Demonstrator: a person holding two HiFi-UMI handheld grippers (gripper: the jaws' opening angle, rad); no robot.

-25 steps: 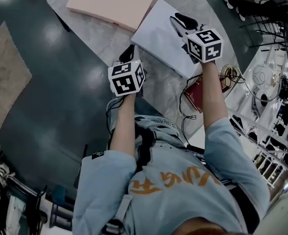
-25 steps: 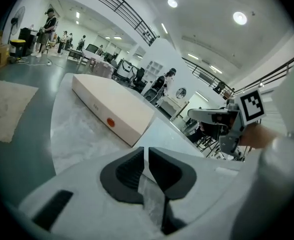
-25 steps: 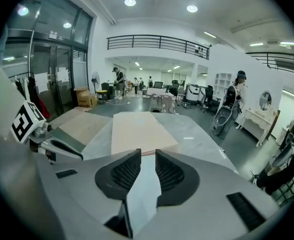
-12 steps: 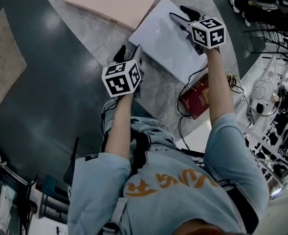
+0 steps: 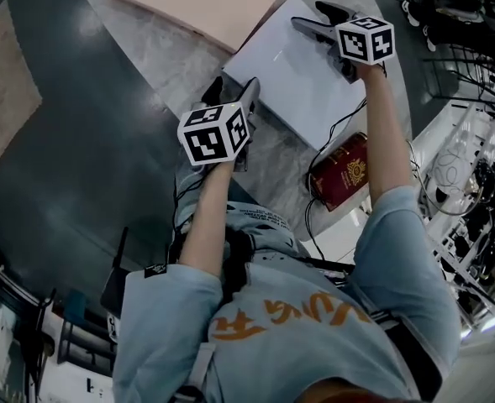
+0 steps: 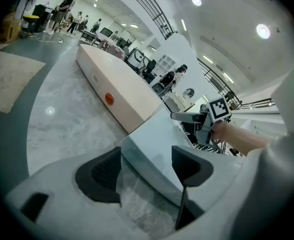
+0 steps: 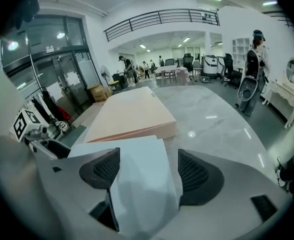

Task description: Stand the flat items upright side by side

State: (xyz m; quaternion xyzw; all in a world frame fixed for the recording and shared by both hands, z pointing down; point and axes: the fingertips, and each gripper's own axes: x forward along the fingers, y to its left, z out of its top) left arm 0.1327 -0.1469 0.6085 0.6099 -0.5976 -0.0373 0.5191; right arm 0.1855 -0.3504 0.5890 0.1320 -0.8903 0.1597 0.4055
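Note:
A flat white box [image 5: 293, 78] lies on the marble table, with a flat peach box [image 5: 201, 2] lying beyond it. My left gripper [image 5: 234, 91] is at the white box's near-left corner; its jaws are opening, and the corner [image 6: 154, 144] sits between them with the pads [image 6: 104, 169] apart from it. My right gripper [image 5: 310, 17] reaches over the box's far right edge; its jaws are opening too. In the right gripper view the white box [image 7: 142, 184] lies between the pads [image 7: 199, 171], and the peach box [image 7: 129, 114] is just past it.
A dark red booklet [image 5: 344, 170] with a black cable [image 5: 318, 187] lies at the table's near right edge. The marble table [image 5: 171, 53] ends close to my body. Racks and clutter [image 5: 474, 183] stand to the right. People stand far back in the hall.
Both grippers' jaws have spread from nearly shut to wide. The right gripper has moved a little farther along the white box, and the red booklet shows more fully.

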